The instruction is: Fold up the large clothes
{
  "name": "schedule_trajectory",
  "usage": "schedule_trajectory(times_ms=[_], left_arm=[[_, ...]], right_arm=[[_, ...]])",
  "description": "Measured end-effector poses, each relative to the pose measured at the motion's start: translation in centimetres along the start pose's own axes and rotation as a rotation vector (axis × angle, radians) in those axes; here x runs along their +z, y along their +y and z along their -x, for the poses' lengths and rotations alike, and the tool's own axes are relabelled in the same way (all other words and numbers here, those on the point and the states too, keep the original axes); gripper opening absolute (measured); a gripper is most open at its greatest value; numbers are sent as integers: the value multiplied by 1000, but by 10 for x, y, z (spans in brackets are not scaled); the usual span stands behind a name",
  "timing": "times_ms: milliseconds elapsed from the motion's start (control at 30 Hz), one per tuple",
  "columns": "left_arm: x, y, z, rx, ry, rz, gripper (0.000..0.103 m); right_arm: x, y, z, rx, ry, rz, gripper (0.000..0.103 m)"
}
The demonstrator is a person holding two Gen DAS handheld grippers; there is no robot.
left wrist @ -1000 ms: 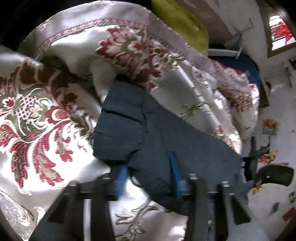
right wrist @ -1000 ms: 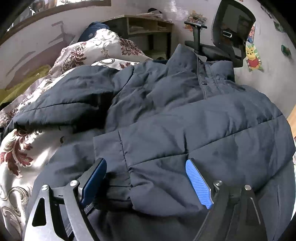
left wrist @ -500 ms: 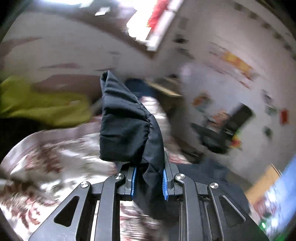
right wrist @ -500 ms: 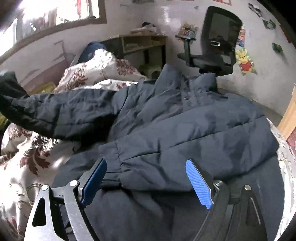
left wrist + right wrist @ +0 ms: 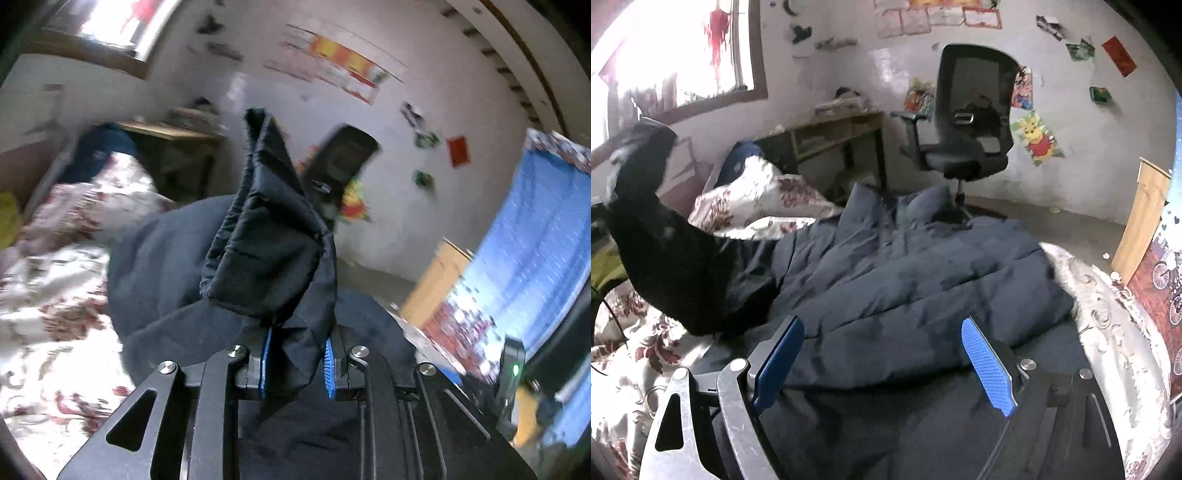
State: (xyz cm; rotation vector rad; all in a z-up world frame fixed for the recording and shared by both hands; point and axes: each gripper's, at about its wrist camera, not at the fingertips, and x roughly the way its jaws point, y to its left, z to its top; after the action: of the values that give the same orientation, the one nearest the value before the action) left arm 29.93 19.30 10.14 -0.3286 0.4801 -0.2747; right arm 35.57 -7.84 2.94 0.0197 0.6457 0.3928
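Navy puffer jacket (image 5: 908,280): spread on bed (image 5: 1108,317), unfolded. Left gripper (image 5: 297,356) fingers clamped on raised sleeve cuff (image 5: 269,236). Right gripper (image 5: 882,365) fingers wide, empty. Folding barely begun.

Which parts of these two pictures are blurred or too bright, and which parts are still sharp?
Left wrist view: the sleeve cuff and left hand-held gripper are sharp, but the floral bedspread, wall and blue curtain are smeared. Right wrist view: mostly sharp on the navy jacket and office chair; the window is overexposed, the raised sleeve slightly blurred; fisheye bends the edges.
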Motion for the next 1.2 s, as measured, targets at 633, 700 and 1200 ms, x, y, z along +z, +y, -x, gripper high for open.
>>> schedule_trajectory(times_ms=[633, 700, 1200], left_arm=[[-132, -106, -139, -46, 454, -303, 32], [-138, -105, -137, -58, 459, -302, 50], [-87, -27, -92, 127, 370, -67, 59]], right_arm=[[-29, -91, -19, 329, 71, -441, 87], [-31, -90, -23, 365, 88, -467, 87], [-84, -71, -52, 223, 309, -488, 86]])
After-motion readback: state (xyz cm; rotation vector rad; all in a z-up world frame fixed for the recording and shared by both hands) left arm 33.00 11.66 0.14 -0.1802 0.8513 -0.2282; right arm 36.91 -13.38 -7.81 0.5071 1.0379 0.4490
